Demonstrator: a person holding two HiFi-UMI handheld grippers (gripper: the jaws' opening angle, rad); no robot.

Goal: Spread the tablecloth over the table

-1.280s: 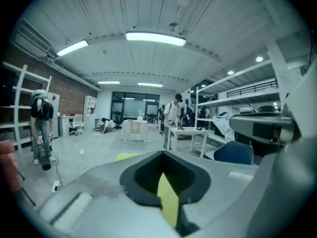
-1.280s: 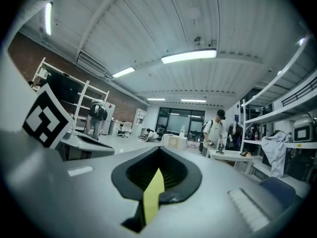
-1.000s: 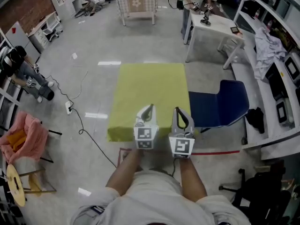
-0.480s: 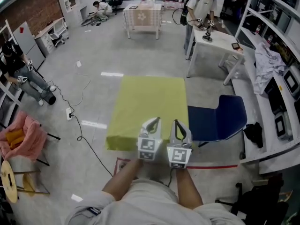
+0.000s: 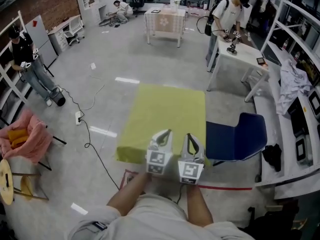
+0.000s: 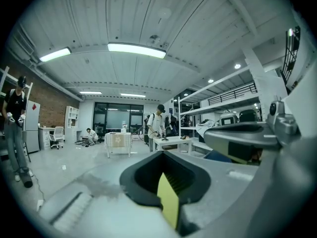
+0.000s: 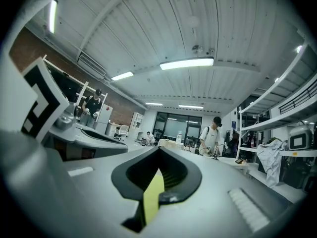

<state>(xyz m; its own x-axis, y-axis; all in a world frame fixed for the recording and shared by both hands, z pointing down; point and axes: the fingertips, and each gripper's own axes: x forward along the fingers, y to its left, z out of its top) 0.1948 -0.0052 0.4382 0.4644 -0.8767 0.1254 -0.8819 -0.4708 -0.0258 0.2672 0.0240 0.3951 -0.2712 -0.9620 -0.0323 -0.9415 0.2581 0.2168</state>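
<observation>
Compared with a second ago, the head view has lifted, so the yellow-green tablecloth [image 5: 162, 114] sits a little further right in that view and more of the far end of the room shows, while the two grippers are side by side at the cloth's near edge as before. That tablecloth lies flat over the counter, covering its top, with a strip hanging down the near side and the left side. Both grippers point away from the person, level with the near edge and towards its right half. At the left gripper [image 5: 165, 132] the jaws are together, clamped on a thin fold of the yellow-green cloth, which stands as a narrow strip in the slot between them in the left gripper view. At the right gripper [image 5: 190, 135], just beside it, the jaws are likewise closed on a strip of the same cloth, seen edge-on in the right gripper view. A blue chair [image 5: 237, 136] stands just to the right of the covered counter, and a red tape line [image 5: 225, 188] runs along the floor near the person's feet. To the left, a black cable [image 5: 92, 139] trails across the grey floor, and a seat draped in pink fabric [image 5: 25, 139] stands well apart from the counter. Further off, a person in a white shirt [image 5: 227, 16] stands at a white counter [image 5: 242, 51], and a small counter under a checked cloth [image 5: 165, 21] stands at the far end.
</observation>
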